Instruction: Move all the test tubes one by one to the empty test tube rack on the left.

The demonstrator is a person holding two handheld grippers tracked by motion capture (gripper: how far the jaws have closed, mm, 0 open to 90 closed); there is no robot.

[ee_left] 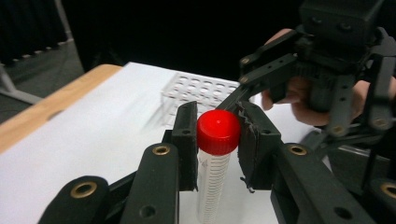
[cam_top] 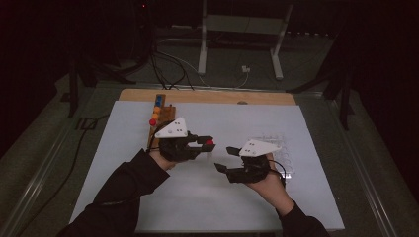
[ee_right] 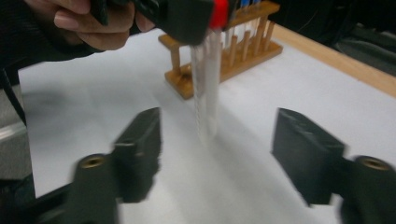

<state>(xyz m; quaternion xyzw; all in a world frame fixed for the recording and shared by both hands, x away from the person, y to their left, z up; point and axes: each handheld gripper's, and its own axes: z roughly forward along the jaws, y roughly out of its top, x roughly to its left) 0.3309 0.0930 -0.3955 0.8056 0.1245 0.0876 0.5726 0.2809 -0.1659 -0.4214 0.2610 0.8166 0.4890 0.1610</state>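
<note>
High view: my left gripper (cam_top: pixel 210 141) holds a red-capped tube (cam_top: pixel 209 142) above the middle of the table (cam_top: pixel 123 163); my right gripper (cam_top: pixel 223 159) waits just beside it.

Left gripper view: the jaws clamp the cap (ee_left: pixel 218 131) alone, so the tube may swing or slip.

Right gripper view: my jaws stand wide; closing early could knock the tube (ee_right: pixel 207 88) askew.

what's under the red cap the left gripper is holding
A clear graduated tube hangs below the red cap, gripped by the left gripper. Any contents cannot be made out, and its tip is out of frame there.
</note>
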